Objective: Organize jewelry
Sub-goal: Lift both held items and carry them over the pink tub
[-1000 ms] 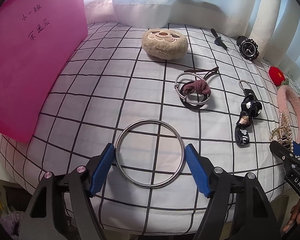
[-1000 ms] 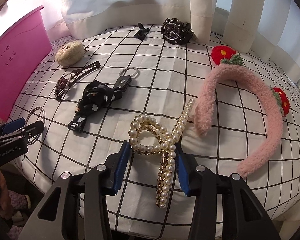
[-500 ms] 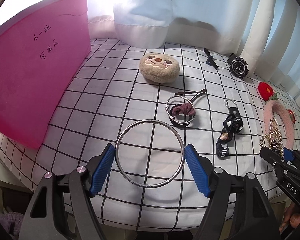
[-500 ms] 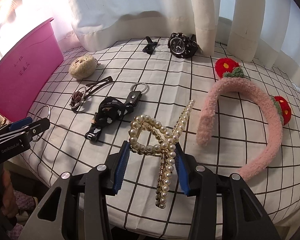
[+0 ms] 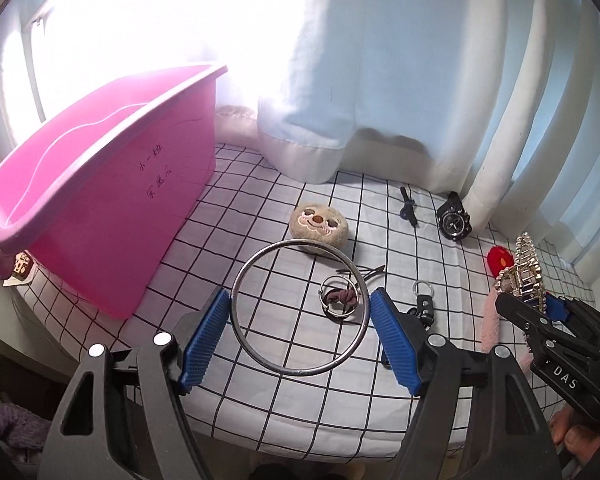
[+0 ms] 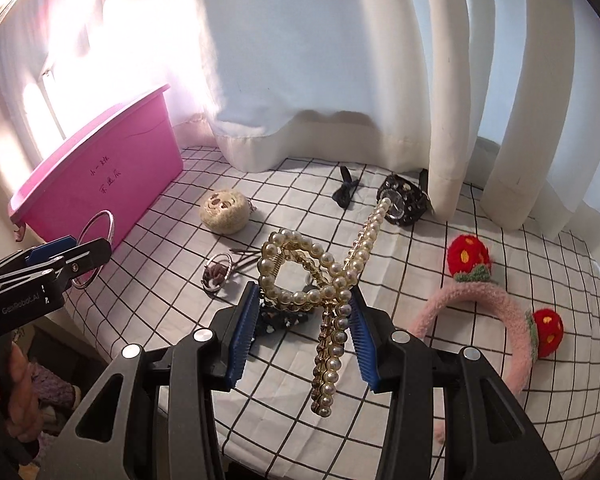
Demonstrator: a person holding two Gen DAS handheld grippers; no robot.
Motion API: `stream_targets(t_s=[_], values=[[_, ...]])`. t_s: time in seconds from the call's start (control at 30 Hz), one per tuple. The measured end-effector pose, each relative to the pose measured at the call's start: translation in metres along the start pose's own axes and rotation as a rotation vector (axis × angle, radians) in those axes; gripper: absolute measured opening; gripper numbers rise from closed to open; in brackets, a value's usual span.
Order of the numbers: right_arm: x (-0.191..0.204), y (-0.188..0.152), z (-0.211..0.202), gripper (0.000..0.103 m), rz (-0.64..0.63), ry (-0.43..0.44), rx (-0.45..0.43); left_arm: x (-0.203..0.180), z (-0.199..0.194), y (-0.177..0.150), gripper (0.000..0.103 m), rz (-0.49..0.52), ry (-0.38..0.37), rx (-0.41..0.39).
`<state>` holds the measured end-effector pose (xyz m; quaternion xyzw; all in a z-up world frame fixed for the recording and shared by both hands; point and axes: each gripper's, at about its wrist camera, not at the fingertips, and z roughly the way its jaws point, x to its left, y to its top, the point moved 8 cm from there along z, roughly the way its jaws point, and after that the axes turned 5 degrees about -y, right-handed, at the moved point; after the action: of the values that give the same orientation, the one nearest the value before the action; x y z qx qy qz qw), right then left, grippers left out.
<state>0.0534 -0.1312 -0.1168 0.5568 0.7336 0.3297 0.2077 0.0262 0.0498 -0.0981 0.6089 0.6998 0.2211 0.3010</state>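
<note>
Left gripper (image 5: 300, 332) clamps the steel ring (image 5: 300, 307), raised above the checked bed (image 5: 260, 392), near the pink bin (image 5: 100, 216). Right gripper (image 6: 303, 332) grips the pearl hair claw (image 6: 320, 280), apparently lifted too.

One pink bin (image 5: 100, 216), one large metal ring (image 5: 300, 307), one pearl hair claw (image 6: 320, 280), one plush charm (image 5: 319, 226), one black watch (image 5: 454, 222), one black bow clip (image 6: 345, 192), one pink headband (image 6: 488, 320), one keyring strap (image 5: 424, 300), two grippers (image 5: 300, 340) (image 6: 302, 336).
</note>
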Motion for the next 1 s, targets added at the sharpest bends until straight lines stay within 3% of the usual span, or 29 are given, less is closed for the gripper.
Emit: stream_targets(t_s=[0.27, 0.5, 0.77, 1.0], values=[[0.046, 0.067, -0.013, 0.043, -0.103, 0.173, -0.091, 0.021, -0.059, 0.038, 0.07, -0.089, 0.102, -0.123], [0.106, 0.124, -0.014, 0.043, -0.165, 0.253, -0.159, 0.063, -0.095, 0.08, 0.07, -0.114, 0.162, -0.216], [0.197, 0.184, 0.007, 0.043, -0.193, 0.331, -0.192, 0.157, -0.109, 0.13, 0.07, -0.128, 0.212, -0.282], [0.278, 0.22, 0.04, 0.043, -0.234, 0.4, -0.155, 0.238, -0.093, 0.142, 0.07, -0.165, 0.251, -0.234]])
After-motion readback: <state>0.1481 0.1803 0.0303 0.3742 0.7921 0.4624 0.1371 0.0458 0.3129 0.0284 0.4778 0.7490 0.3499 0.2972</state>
